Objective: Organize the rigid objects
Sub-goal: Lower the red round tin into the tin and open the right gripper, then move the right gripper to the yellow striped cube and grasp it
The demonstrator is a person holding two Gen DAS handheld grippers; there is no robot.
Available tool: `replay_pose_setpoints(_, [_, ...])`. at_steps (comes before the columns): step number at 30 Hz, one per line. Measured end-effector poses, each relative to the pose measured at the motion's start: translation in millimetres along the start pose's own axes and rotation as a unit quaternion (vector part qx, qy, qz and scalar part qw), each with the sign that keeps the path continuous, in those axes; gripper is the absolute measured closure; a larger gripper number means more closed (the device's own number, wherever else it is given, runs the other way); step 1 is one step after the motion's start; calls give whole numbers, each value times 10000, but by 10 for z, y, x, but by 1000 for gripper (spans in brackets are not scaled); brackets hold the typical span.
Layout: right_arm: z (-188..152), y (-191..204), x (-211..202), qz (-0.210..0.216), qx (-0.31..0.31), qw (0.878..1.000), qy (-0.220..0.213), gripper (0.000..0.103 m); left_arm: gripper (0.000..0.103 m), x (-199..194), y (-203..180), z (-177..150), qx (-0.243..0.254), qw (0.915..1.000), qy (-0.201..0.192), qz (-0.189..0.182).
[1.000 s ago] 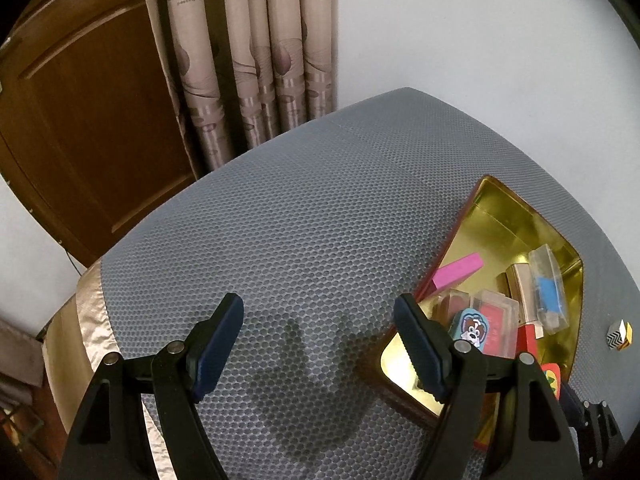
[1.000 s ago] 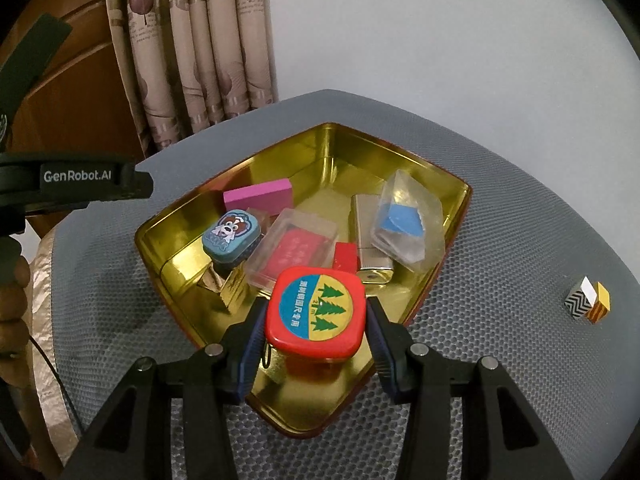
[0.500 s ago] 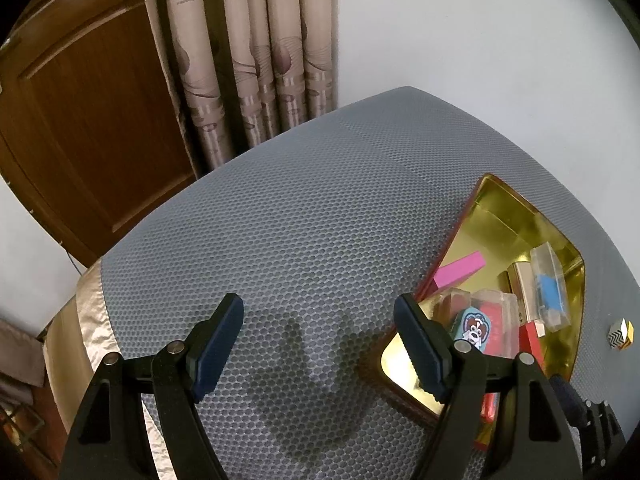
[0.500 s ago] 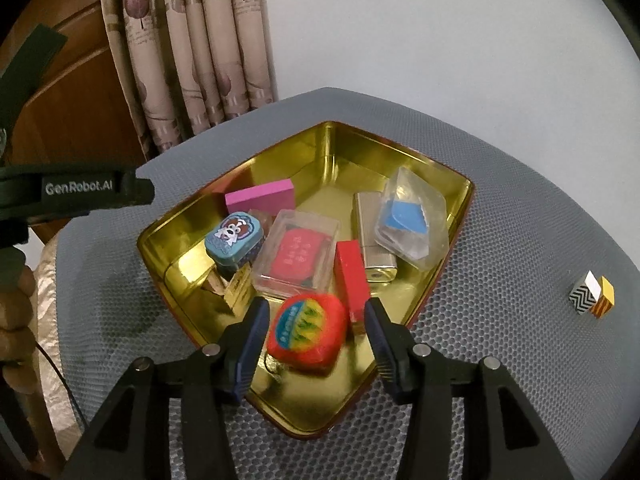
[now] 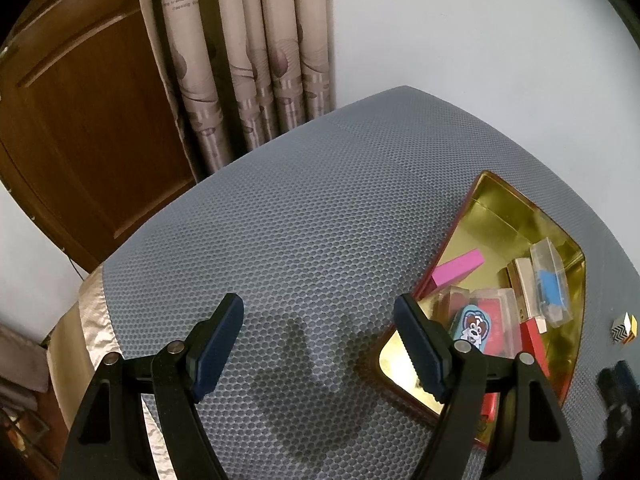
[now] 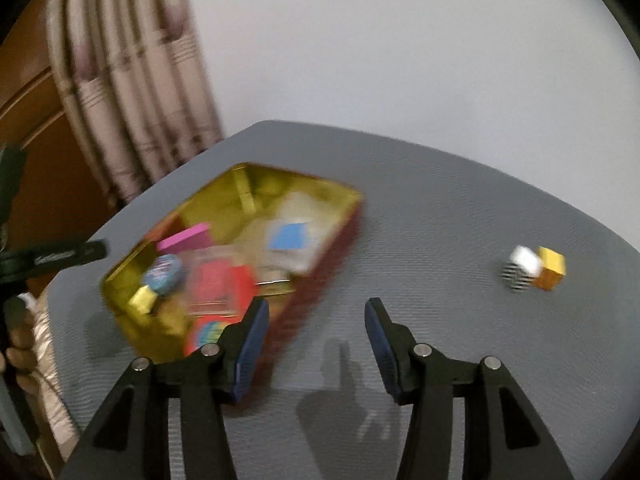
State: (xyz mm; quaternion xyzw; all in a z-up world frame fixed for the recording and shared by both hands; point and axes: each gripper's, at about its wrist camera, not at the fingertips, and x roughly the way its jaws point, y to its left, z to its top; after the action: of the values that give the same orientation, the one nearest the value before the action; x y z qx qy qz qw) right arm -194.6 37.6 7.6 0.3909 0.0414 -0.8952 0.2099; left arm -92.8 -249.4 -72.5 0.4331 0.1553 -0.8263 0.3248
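A gold tin tray point(image 5: 496, 216) point(image 6: 256, 184) with a red outer wall lies on the grey mesh table. It holds a pink block point(image 5: 458, 268), a blue dog tin point(image 5: 472, 322), clear plastic cases point(image 5: 550, 280) and the round red tin point(image 6: 208, 334) near its front corner. A small patterned cube point(image 6: 534, 268) point(image 5: 624, 326) lies alone to the tray's right. My right gripper point(image 6: 314, 344) is open and empty over bare table between tray and cube; that view is blurred. My left gripper point(image 5: 320, 348) hangs open and empty left of the tray.
Beige curtains point(image 5: 248, 60) and a brown wooden door point(image 5: 80, 128) stand behind the table, with a pale wall point(image 6: 400, 48) to the right. A hand point(image 6: 16, 356) holding the other gripper shows at the left edge of the right wrist view.
My right gripper let the round red tin drop into the tray's front corner, then swung right, away from the tray. The left gripper stayed still.
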Motion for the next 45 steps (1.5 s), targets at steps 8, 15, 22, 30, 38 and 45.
replay_pose_setpoints(8, [-70, -1121, -34, -1046, 992, 9895, -66, 52, 28, -21, -56, -30, 155, 9998, -78, -4])
replay_pose_setpoints(15, [-149, -1688, 173, -1398, 1585, 9774, 81, 52, 28, -82, -158, -49, 366, 9990, -268, -58])
replay_pose_setpoints(22, [-86, -1743, 523, -1585, 1512, 9755, 190, 52, 28, -129, -213, -67, 440, 9979, -458, -103])
replay_pose_setpoints(30, [31, -1707, 853, -1725, 1363, 9753, 200, 52, 28, -102, -260, -84, 565, 9974, -408, -181])
replay_pose_setpoints(38, [25, -1827, 984, -1741, 1443, 9737, 267, 60, 28, -114, -331, -110, 805, 9955, -455, -224])
replay_pose_setpoints(45, [-71, -1721, 941, -1728, 1326, 9756, 262, 73, 28, -169, -421, -163, 1049, 9923, -625, -195])
